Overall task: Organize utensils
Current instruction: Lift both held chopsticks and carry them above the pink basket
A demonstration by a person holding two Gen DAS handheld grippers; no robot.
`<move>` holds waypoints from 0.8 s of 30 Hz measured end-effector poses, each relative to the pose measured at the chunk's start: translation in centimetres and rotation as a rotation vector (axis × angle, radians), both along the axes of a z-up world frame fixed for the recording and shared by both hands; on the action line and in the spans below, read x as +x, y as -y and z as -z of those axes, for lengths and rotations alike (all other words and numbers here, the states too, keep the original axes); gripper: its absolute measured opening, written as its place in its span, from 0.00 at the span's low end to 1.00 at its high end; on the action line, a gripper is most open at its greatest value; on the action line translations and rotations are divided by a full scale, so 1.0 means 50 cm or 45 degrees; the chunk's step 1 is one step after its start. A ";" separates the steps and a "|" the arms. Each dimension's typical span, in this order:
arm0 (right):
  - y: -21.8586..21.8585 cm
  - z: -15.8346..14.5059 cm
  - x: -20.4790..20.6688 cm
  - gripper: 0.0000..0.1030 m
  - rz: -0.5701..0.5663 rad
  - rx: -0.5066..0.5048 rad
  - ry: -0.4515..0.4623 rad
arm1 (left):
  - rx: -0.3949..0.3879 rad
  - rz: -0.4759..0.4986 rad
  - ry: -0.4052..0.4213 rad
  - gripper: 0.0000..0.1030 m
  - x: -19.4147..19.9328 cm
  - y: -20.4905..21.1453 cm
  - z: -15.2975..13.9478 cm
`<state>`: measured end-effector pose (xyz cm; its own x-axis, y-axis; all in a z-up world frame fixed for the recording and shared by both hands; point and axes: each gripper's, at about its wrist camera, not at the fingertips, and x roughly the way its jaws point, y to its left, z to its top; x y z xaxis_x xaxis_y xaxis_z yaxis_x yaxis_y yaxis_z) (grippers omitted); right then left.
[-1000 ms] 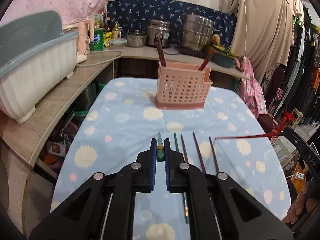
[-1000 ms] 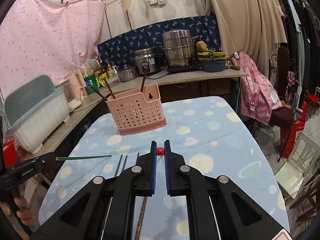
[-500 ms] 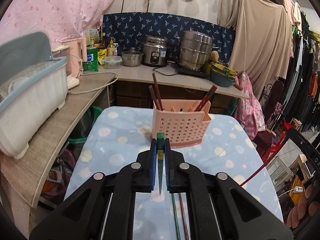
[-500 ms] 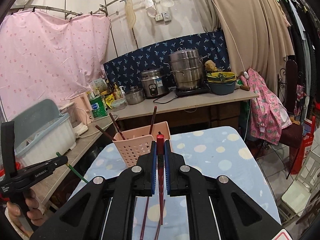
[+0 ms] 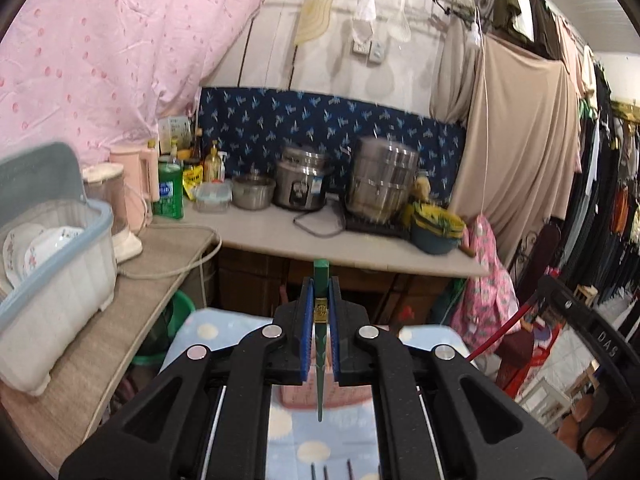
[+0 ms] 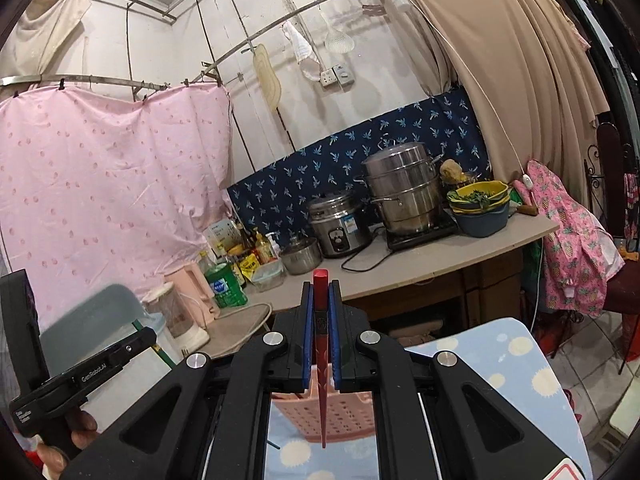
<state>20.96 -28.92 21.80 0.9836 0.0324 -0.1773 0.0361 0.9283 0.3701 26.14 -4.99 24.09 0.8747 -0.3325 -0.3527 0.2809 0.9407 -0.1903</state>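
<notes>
Since earlier: you have lifted both grippers off the tablecloth; the pink utensil basket [image 6: 340, 412] now sits low behind the fingers.
Left gripper [image 5: 320, 300]: clamped tight on your green chopstick [image 5: 321, 344], tip hanging down.
Right gripper [image 6: 321, 300]: pinched on the red chopstick [image 6: 322, 376], tip before the basket.
Tablecloth [image 5: 296, 428]: more chopsticks [image 5: 328, 472] lying at the bottom edge.

Open air lies above the spotted table [image 6: 516, 356]; the pink utensil basket [image 6: 340, 412] stands directly beneath both grippers, while the counter [image 5: 280, 236] beyond is crowded with pots [image 5: 382, 178].
</notes>
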 end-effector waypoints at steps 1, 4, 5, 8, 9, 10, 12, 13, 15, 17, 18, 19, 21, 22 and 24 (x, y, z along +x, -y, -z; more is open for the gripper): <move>0.003 -0.008 0.018 0.07 0.001 0.013 0.011 | -0.013 -0.012 0.022 0.07 0.014 0.002 -0.013; 0.004 -0.023 0.069 0.07 0.009 0.025 0.030 | -0.039 -0.044 0.071 0.07 0.049 0.009 -0.037; 0.003 -0.023 0.081 0.07 0.012 0.021 0.032 | -0.042 -0.052 0.078 0.07 0.058 0.010 -0.041; -0.004 -0.019 0.126 0.07 0.014 0.003 0.021 | -0.030 -0.080 0.090 0.07 0.096 0.025 -0.042; -0.007 -0.015 0.138 0.07 0.012 -0.003 0.013 | -0.021 -0.086 0.085 0.07 0.110 0.031 -0.038; -0.009 -0.008 0.152 0.07 0.010 -0.013 0.002 | -0.015 -0.088 0.078 0.07 0.121 0.035 -0.033; -0.014 0.008 0.177 0.07 0.007 -0.027 -0.026 | -0.003 -0.092 0.054 0.07 0.143 0.044 -0.016; -0.016 0.018 0.187 0.07 0.004 -0.032 -0.040 | 0.000 -0.092 0.039 0.07 0.152 0.047 -0.007; -0.021 0.037 0.204 0.07 0.000 -0.040 -0.070 | 0.007 -0.089 0.007 0.07 0.167 0.051 0.016; -0.025 0.062 0.220 0.07 -0.005 -0.048 -0.105 | 0.016 -0.083 -0.020 0.07 0.179 0.056 0.037; -0.025 0.074 0.226 0.07 -0.006 -0.050 -0.123 | 0.022 -0.080 -0.034 0.07 0.183 0.057 0.050; -0.026 0.089 0.233 0.07 -0.008 -0.052 -0.145 | 0.028 -0.078 -0.048 0.07 0.187 0.059 0.061; -0.026 0.110 0.244 0.07 -0.008 -0.056 -0.177 | 0.034 -0.073 -0.073 0.07 0.195 0.059 0.078; -0.025 0.121 0.249 0.07 -0.007 -0.058 -0.194 | 0.038 -0.072 -0.083 0.07 0.198 0.059 0.085; -0.025 0.134 0.254 0.07 -0.004 -0.061 -0.217 | 0.046 -0.067 -0.103 0.07 0.202 0.060 0.098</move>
